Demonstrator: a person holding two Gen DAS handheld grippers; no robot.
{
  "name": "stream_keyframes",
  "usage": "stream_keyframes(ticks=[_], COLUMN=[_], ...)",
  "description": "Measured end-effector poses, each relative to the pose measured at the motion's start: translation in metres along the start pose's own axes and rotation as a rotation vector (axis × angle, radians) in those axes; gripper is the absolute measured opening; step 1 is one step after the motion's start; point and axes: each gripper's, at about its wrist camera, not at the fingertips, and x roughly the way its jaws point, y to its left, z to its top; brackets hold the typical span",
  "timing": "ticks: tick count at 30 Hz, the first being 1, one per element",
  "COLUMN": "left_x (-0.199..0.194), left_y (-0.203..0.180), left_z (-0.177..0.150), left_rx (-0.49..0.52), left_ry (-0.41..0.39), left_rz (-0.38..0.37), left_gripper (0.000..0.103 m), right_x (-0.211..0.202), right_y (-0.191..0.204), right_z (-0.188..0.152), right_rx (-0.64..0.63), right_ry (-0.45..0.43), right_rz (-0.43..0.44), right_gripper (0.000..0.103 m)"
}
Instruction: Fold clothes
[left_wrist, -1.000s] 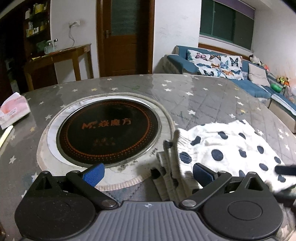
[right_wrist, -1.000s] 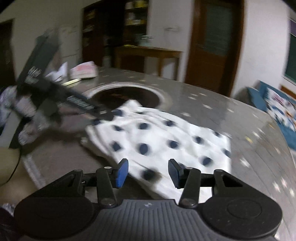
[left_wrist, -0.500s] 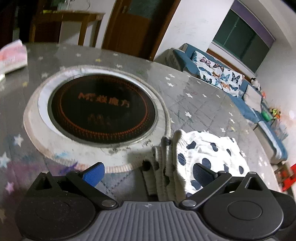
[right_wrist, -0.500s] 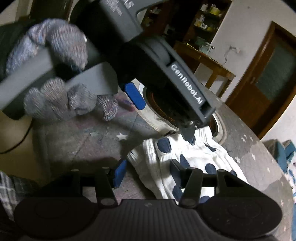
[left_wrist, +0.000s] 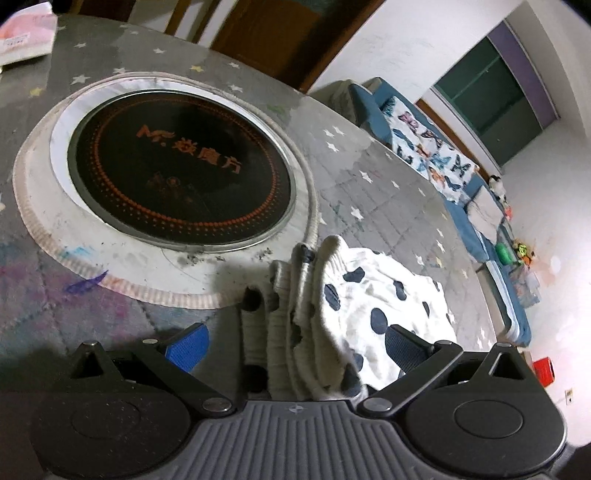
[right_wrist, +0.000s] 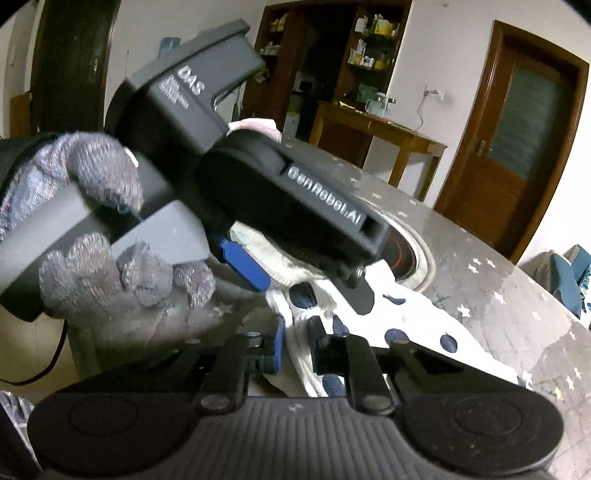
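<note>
A white garment with dark blue dots (left_wrist: 376, 291) lies folded on the grey star-patterned table (left_wrist: 369, 192), its ribbed waistband bunched toward me. My left gripper (left_wrist: 295, 347) hangs open over that waistband, with the cloth lying between its wide-apart fingers. In the right wrist view the same garment (right_wrist: 417, 325) spreads to the right. My right gripper (right_wrist: 297, 345) is shut on the garment's near edge, with white cloth pinched between its pads. A gloved hand (right_wrist: 110, 273) holds the left gripper (right_wrist: 303, 280) just above and behind the spot where the right gripper holds the garment.
A round black induction cooker (left_wrist: 181, 177) with a white rim is set into the table just left of the garment. A pink tissue pack (left_wrist: 26, 33) sits at the far left. A blue sofa (left_wrist: 461, 173) stands beyond the table's right edge, and a wooden side table (right_wrist: 384, 129) and a door stand behind.
My right gripper has closed from open onto the garment's near edge. The left gripper has tipped downward and come closer over the waistband, still open.
</note>
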Motion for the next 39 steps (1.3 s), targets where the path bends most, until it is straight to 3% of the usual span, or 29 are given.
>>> stream_keyframes(ticks=[1,3,8,11,17,24,29,31,32,39], left_x=[0.0,-0.001,-0.004,-0.005,-0.004,0.005,0.007,0.007,0.008,0.007], left_y=[0.0,0.0,0.001,0.003,0.004,0.001,0.002,0.004,0.006,0.001], left_z=[0.0,0.001,0.001,0.001,0.002,0.0,0.002,0.002,0.002,0.001], left_rx=[-0.001,0.002,0.003,-0.004,-0.047,-0.098,-0.106,-0.107,-0.107,-0.063], left_ry=[0.001,0.002,0.002,0.004,0.008,0.038,0.039,0.041,0.042,0.029], left_rz=[0.002,0.011,0.029,0.03,0.008,-0.094,-0.08,-0.078,-0.078,-0.062], left_gripper=[0.103,0.103,0.103,0.103,0.103,0.101,0.072,0.047,0.042,0.034], right_x=[-0.001,0.0,0.009,0.019,0.007,-0.019,-0.02,-0.023,-0.026,-0.073], right_y=[-0.001,0.002,0.01,0.014,0.003,-0.011,-0.01,-0.014,-0.017,-0.062], right_z=[0.0,-0.003,-0.004,-0.008,-0.004,-0.006,-0.016,-0.02,-0.022,-0.047], right_rx=[0.009,-0.012,-0.046,-0.064,0.018,0.102,0.09,0.113,0.13,0.343], right_ry=[-0.004,0.002,0.013,0.02,-0.045,-0.107,-0.083,-0.078,-0.079,-0.107], right_rz=[0.003,0.001,0.016,-0.006,-0.008,0.004,0.021,0.028,0.029,-0.002], right_gripper=[0.019,0.043,0.048,0.047,0.026,0.023,0.024,0.028,0.028,0.03])
